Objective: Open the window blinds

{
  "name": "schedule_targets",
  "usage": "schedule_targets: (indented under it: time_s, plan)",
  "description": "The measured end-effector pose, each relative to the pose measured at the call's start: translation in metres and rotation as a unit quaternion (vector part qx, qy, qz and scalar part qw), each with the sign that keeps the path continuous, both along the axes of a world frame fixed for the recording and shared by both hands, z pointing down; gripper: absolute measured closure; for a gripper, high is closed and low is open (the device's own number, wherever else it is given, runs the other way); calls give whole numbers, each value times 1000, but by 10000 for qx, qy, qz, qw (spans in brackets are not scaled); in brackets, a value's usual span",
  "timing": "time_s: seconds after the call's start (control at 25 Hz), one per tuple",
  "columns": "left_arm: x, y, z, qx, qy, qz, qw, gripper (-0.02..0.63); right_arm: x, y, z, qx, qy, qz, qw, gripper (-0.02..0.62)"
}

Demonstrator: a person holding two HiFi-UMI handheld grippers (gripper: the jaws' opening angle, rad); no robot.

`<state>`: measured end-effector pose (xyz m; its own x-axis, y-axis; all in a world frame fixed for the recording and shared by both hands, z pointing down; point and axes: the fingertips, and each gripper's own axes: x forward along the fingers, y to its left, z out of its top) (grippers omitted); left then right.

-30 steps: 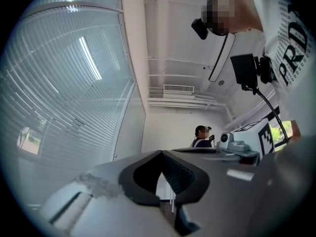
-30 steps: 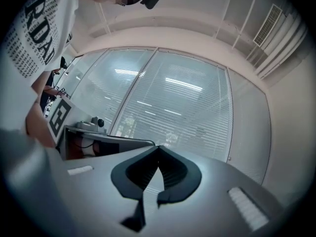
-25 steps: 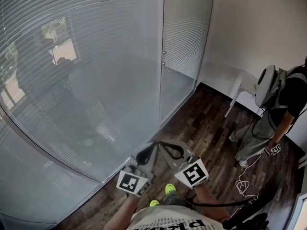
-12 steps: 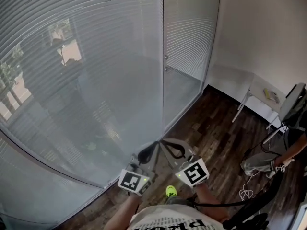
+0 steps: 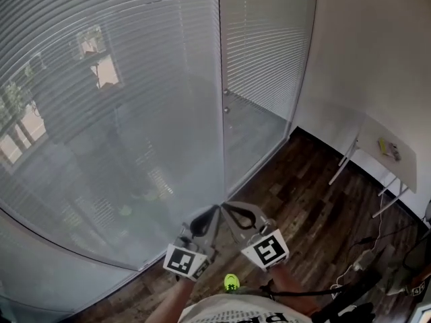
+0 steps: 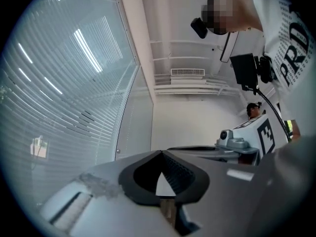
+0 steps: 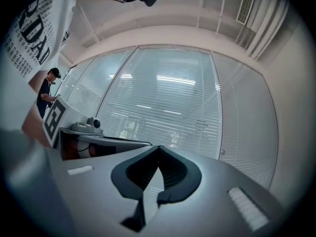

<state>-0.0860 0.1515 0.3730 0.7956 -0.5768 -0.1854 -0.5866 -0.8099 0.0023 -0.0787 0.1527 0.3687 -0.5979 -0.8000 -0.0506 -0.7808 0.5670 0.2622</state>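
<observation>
The left gripper [image 5: 210,215] and the right gripper [image 5: 232,214] are held side by side, their tips almost touching each other. Both are clenched with nothing between the jaws: in each gripper view the dark ribbed pads meet at the point. The blinds [image 5: 121,79] hang in front of the grippers and spread widely to the left of them, well apart from the tips. They are made of many thin, pale grey horizontal slats, turned flat so that only a dim view of trees and a building passes through, and they seem to sit behind smooth glass [image 5: 168,180] that gives reflections. A slim white frame post [image 5: 221,59] rises straight ahead of the tips and divides two panes. On it, higher than the grippers, sits a small round knob [image 5: 226,110], which looks like metal. I judge that the step in hand is the approach, and that this knob probably turns the slats, although no cord or wand can be seen. To do the step well, one gripper should be raised to the knob and released only when near. Then it should close squarely on the knob, because a small smooth round thing can slip easily. The floor [image 5: 303,194] under the grippers is dark wood planks.
</observation>
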Motion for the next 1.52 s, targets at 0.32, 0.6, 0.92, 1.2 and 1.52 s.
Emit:
schedule_targets:
  time_s: [0.32, 0.6, 0.92, 1.2, 1.52]
  plan:
    - [38, -31, 31, -228, -122, -257, 9993, 615, 38, -24, 30, -176, -250, -103, 9995, 589]
    - [64, -52, 24, -250, -181, -156, 9994, 615, 64, -44, 24, -137, -263, -15, 9996, 588]
    - [77, -104, 64, -198, 98, -105, 9997, 615, 76, -97, 63, -66, -188, 45, 9998, 589]
    - [79, -153, 95, -178, 273, -285, 9991, 615, 78, -146, 96, -5, -6, -161, 9999, 588]
    - [76, -230, 85, 69, 178, -289, 9994, 615, 76, -223, 81, 178, 110, -103, 9997, 588]
